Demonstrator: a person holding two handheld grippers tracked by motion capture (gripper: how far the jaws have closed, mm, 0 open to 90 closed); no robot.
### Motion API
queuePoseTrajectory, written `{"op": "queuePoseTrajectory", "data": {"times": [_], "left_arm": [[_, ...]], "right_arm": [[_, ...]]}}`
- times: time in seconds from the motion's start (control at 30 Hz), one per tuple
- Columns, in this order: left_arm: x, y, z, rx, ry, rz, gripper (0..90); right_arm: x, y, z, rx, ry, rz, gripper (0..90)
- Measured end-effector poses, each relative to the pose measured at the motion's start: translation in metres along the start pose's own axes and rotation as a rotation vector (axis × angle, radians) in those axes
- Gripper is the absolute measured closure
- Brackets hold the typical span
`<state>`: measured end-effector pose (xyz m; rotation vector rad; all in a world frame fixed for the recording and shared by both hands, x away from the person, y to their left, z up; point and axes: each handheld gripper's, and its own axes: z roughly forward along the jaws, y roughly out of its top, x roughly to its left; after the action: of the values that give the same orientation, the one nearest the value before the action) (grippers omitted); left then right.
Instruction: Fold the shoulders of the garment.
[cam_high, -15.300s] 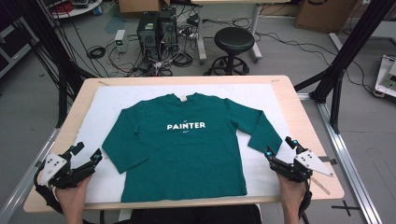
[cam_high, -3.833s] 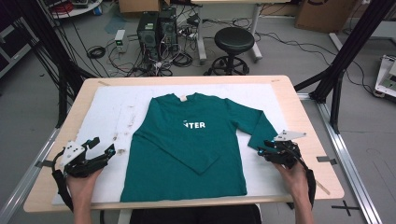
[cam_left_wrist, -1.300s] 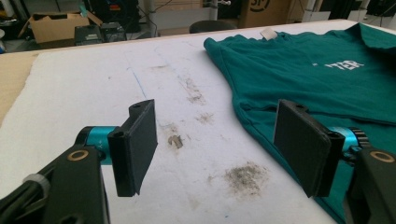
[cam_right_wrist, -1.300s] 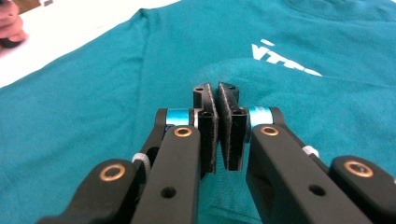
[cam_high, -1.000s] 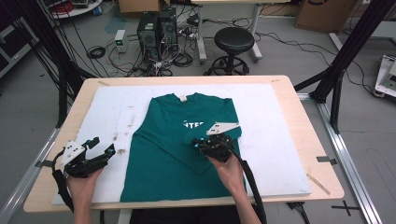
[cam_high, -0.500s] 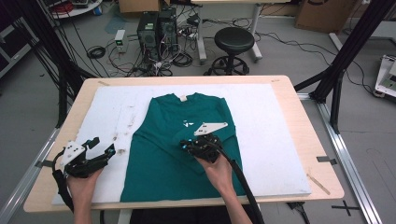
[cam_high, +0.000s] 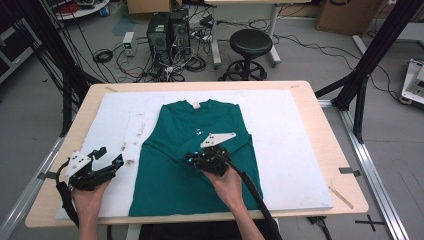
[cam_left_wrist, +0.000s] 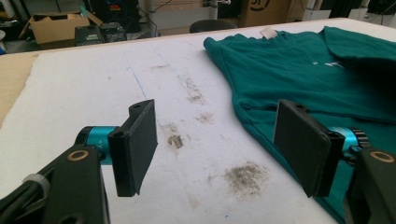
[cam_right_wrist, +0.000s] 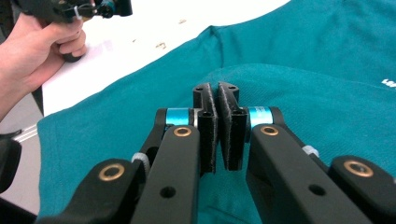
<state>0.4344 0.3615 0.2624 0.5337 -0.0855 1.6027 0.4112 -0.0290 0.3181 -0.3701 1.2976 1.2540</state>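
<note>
Grey floor (cam_high: 60, 70), black stool (cam_high: 250, 42), computer towers (cam_high: 167, 30), tangled cables (cam_high: 140, 60)

Three cameras, one table (cam_high: 310, 107).
High view looks down and forward from the person's side; each gripper view looks low and close along its jaws, sharing the shirt (cam_high: 200, 150) (cam_left_wrist: 299, 70) (cam_right_wrist: 299, 37).

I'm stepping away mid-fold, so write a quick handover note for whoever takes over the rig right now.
Left gripper: jaws open, nothing between them, over the white mat left of the shirt.
Right gripper: jaws shut, on the middle of the green shirt; whether cloth is pinched I cannot tell.
Done: both sleeves lie folded in over the body, collar at the far end.
Left: probably release, then fold the shirt from hem toward collar.
</note>
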Motion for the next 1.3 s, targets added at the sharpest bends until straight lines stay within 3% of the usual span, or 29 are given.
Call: {"op": "queuePoseTrajectory", "data": {"times": [0.73,0.83,0.87,0.9,0.97,1.0,1.03,1.13,1.17,1.3], "left_arm": [[0.000,0.000,0.000,0.002,0.003,-0.002,30.5],[0.000,0.000,0.001,0.003,0.002,-0.002,30.6],[0.000,0.000,0.001,0.003,0.003,-0.003,30.5],[0.000,0.000,0.001,0.002,0.003,-0.003,30.5],[0.000,0.000,0.001,0.002,0.003,-0.002,30.5],[0.000,0.000,0.001,0.002,0.003,-0.003,30.6],[0.000,0.000,0.000,0.002,0.002,-0.002,30.5],[0.000,0.000,0.000,0.001,0.001,-0.003,30.5],[0.000,0.000,0.000,-0.001,-0.001,-0.001,30.5],[0.000,0.000,0.000,-0.005,-0.005,0.000,30.5]], "right_arm": [[0.005,-0.006,0.007,0.031,0.039,-0.004,86.6],[0.004,-0.007,0.006,0.028,0.046,0.001,76.6],[0.004,-0.007,0.006,0.028,0.042,-0.003,68.6],[0.004,-0.007,0.005,0.026,0.023,0.014,54.2],[0.003,-0.007,0.005,0.025,0.036,0.013,53.1],[0.003,-0.008,0.004,0.020,0.033,0.011,48.7],[0.003,-0.007,0.001,0.013,0.009,0.017,38.9],[0.001,-0.008,-0.001,0.009,-0.005,0.026,34.1],[0.000,-0.008,-0.005,0.006,-0.031,0.031,28.9],[-0.005,-0.011,-0.013,-0.012,-0.060,0.036,25.9]]}}
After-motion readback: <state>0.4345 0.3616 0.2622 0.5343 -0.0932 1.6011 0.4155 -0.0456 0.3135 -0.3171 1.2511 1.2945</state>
